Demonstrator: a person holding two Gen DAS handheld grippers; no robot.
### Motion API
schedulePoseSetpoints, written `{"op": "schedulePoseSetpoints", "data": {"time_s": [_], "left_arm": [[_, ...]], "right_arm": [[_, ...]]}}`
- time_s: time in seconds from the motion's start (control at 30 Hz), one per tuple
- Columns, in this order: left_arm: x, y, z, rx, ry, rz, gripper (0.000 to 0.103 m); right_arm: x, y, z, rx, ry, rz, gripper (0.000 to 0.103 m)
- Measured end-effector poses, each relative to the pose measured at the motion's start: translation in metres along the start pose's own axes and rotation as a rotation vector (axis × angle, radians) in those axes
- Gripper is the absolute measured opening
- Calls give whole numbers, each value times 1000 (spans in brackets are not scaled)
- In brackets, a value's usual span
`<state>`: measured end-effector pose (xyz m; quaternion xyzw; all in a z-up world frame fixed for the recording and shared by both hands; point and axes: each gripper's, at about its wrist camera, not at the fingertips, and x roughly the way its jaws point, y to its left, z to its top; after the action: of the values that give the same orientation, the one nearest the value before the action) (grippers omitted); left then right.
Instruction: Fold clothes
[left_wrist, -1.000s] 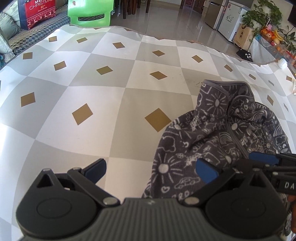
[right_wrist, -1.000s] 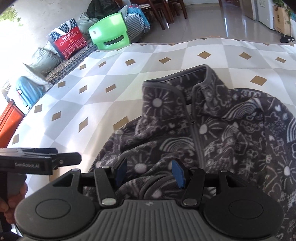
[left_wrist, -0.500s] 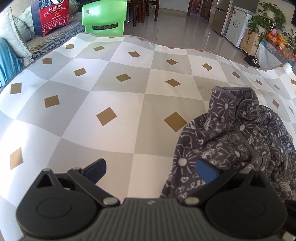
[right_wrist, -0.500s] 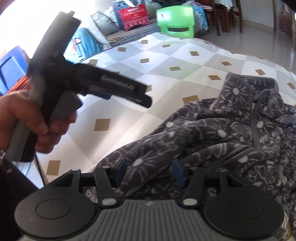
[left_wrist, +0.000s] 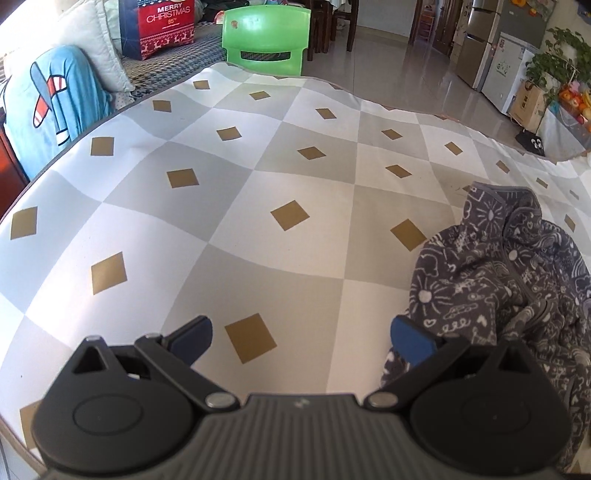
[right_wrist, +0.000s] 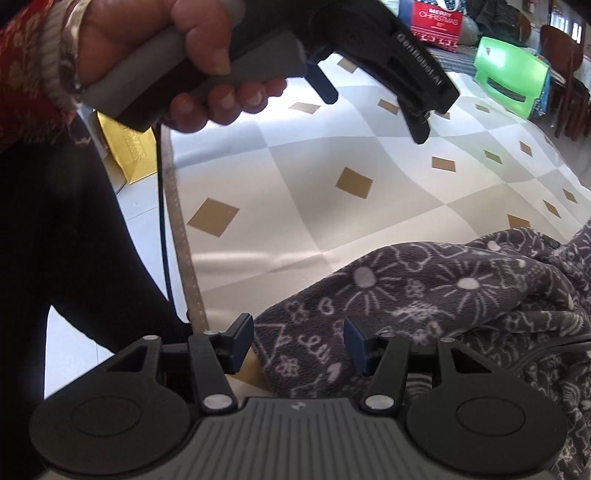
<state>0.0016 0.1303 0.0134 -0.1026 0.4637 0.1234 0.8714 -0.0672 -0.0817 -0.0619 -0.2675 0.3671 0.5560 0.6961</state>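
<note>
The fuzzy gray jacket lies bunched at the near right of the checked mat. It looks soft, light and floppy, so pinch an edge. The left gripper is wide open and empty. The right gripper is half open, over the cloth, gripping nothing.

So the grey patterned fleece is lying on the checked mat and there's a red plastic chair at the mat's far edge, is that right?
Not quite: the chair at the far edge is green, not red, as the left wrist view shows. The grey patterned fleece does lie on the checked mat.
</note>
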Motion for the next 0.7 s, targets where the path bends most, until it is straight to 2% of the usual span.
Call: {"op": "schedulePoseSetpoints", "data": {"time_s": [0.07, 0.2, 0.3, 0.4, 0.47, 0.5, 0.57, 0.63, 0.7], "left_arm": [[0, 7, 2, -36, -1, -2, 103], [1, 12, 7, -83, 4, -50, 103], [0, 8, 9, -67, -3, -57, 103], [-1, 2, 10, -29, -12, -41, 103], [-2, -1, 11, -3, -27, -22, 103], [-4, -2, 11, 5, -38, -13, 103], [-8, -2, 12, 17, -60, 3, 103], [-11, 1, 15, 13, -77, 11, 103], [-16, 7, 18, -9, -94, 5, 103]], "right_arm": [[6, 9, -3, -41, 23, 0, 53], [24, 27, -11, -166, 79, -52, 53], [37, 33, -16, -236, 103, -106, 53], [43, 32, -16, -244, 95, -113, 50], [45, 31, -11, -225, 92, -133, 35], [45, 30, -9, -214, 88, -128, 33], [44, 26, -5, -178, 76, -111, 17], [42, 23, 1, -141, 59, -99, 13], [32, 13, 14, -42, 16, -56, 12]]}}
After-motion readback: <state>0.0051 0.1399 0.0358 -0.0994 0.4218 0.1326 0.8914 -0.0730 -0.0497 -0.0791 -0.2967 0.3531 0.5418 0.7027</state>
